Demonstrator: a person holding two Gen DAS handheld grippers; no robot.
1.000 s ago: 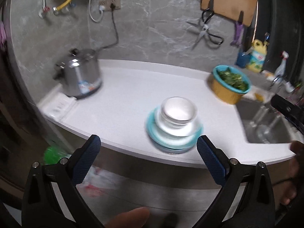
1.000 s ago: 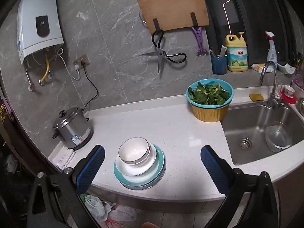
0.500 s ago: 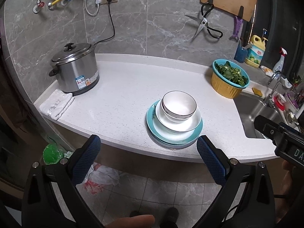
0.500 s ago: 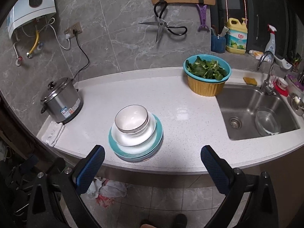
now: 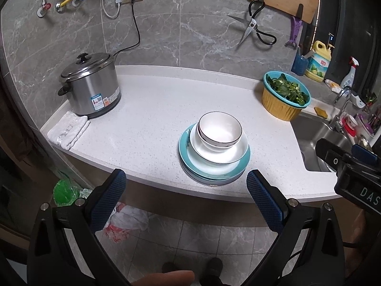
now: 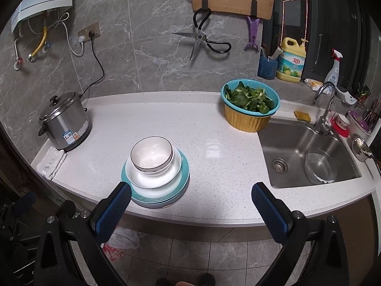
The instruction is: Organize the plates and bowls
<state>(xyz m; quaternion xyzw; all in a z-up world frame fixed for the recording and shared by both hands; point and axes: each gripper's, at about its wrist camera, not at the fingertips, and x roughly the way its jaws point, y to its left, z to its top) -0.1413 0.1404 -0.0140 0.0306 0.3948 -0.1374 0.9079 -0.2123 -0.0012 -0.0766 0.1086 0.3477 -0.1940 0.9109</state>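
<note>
**Both grippers spread wide, short of the dish stack**

Left gripper [image 5: 185,190] hangs off the counter's front edge, jaws spread and holding nothing; right gripper [image 6: 189,199] likewise gapes empty, its left finger [image 6: 114,211] just in front of the stack; a white bowl [image 5: 220,128] sits in a wider white bowl [image 5: 220,151], nested on teal plates [image 5: 212,170] near the front of the white counter [image 5: 154,109]; a steel cooker [image 5: 91,88] stands far left; a basket of greens [image 6: 250,104] sits beside the sink [image 6: 304,152].

You have a dark-rimmed white bowl [image 5: 220,128] upright atop a white dish [image 5: 221,153], stacked on teal plates [image 5: 214,171] near the tabletop's [image 5: 147,119] front edge.
</note>
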